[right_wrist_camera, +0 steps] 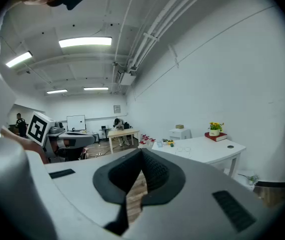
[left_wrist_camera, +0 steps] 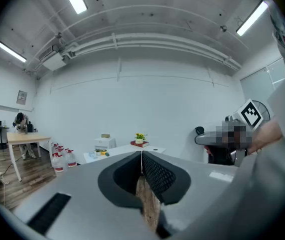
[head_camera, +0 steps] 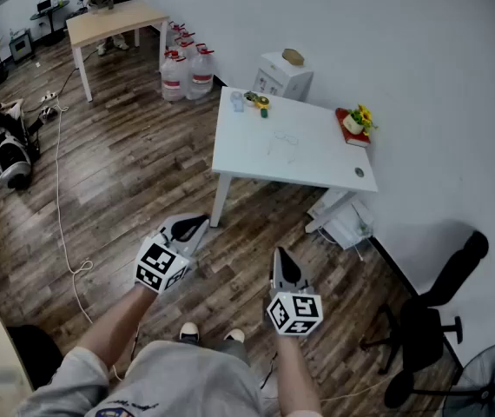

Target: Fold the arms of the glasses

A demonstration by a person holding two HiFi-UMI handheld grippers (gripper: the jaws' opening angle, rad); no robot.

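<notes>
The glasses [head_camera: 284,139] are a thin, clear frame lying on the white table [head_camera: 317,168] across the room, well ahead of both grippers. In the right gripper view the glasses [right_wrist_camera: 184,149] show small on the tabletop, too far off to tell how their arms stand. My left gripper [head_camera: 194,224] is held above the wooden floor with its jaws shut and nothing between them. My right gripper [head_camera: 280,257] is beside it, also shut and empty. Pressed-together pads show in both gripper views, the left gripper [left_wrist_camera: 141,154] and the right gripper [right_wrist_camera: 142,151].
On the white table stand a flower pot on a red book [head_camera: 356,124] and small items [head_camera: 256,102] at the far corner. Water bottles [head_camera: 187,72], a white cabinet [head_camera: 284,75], a wooden table [head_camera: 113,23], a black chair [head_camera: 430,320], a fan [head_camera: 491,380] and a floor cable [head_camera: 61,215] surround it.
</notes>
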